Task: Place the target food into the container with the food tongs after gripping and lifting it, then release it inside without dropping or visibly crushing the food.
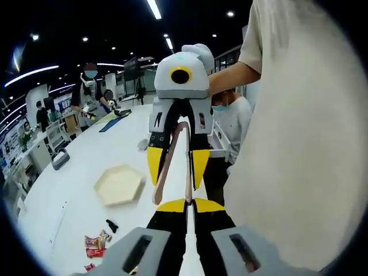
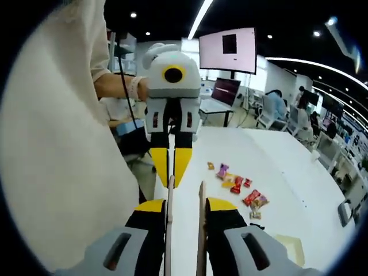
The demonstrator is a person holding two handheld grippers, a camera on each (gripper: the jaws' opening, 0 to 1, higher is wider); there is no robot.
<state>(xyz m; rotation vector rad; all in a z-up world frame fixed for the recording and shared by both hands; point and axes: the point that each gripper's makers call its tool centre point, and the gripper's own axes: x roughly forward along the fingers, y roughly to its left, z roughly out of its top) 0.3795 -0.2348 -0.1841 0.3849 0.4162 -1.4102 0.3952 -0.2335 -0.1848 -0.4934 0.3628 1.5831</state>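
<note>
Two grippers face each other above a white counter; the right tongs grip wooden tongs, the left tongs nearly closed.

White counter extending into an open room; wall monitor with a pale pink screen above it; ceiling strip lights overhead. Person's cream sleeve close beside the camera; seated people at distant desks.

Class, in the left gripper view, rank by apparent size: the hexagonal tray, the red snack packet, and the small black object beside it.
1. Hexagonal tray, clearly largest.
2. Red snack packet.
3. Small black object, smallest.
All three lie on the same white table; the packet is nearer the camera, which may enlarge it slightly.
</note>
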